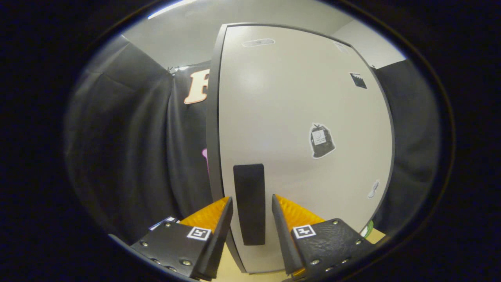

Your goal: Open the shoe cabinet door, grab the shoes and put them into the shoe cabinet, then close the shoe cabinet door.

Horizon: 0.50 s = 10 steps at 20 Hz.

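1. The shoe cabinet door, a tall pale panel with a dark edge, stands directly ahead of the gripper and faces it squarely; it looks shut against the cabinet body, so I judge the task to be at its first step, opening the door, or else at the very end with the door closed again, and one frame cannot settle which
2. The cabinet itself is the sole container here, and its inside is hidden behind the door, so whether shoes lie in it cannot be told
3. The dark booth curtain hangs to the left of the door and again beyond its right edge
4. The gripper has its fingers spread apart and holds nothing; they straddle the handle, one on each side, with a gap left on both sides
5. The black vertical handle sits low on the door near its left edge, between the fingers and just beyond their tips
6. A trash-bag sticker is stuck on the door to the right of the handle, higher up
7. If this is the opening step, the next move calls for easing forward until the handle lies between the pads, clenching on it, then pulling back along the door's swing
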Available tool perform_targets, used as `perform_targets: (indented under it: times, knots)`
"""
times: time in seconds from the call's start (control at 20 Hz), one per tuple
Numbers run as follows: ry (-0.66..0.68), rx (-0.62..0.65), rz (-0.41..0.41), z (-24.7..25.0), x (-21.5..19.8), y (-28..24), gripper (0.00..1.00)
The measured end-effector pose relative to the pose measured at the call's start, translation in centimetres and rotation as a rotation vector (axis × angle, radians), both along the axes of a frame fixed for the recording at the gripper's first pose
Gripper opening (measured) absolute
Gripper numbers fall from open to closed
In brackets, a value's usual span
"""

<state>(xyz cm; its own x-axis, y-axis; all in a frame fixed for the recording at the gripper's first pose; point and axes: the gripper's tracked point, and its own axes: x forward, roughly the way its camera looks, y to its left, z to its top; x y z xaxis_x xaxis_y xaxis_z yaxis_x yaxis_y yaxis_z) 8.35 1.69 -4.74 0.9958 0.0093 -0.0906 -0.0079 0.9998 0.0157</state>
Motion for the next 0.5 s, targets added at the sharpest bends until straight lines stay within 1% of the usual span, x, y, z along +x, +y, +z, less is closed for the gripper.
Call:
perform_targets:
  times: [0.1,0.15,0.25,0.45,0.5]
  knots:
    - [-0.012,0.002,-0.002,0.14,0.42,-0.02,0.37]
    - [-0.013,-0.001,-0.005,0.26,0.6,0.01,0.38]
    - [-0.015,-0.002,-0.004,0.09,0.55,0.07,0.32]
    - [-0.009,0.007,-0.012,0.13,0.37,-0.2,0.32]
    - [-0.01,0.009,-0.015,0.23,0.11,-0.23,0.23]
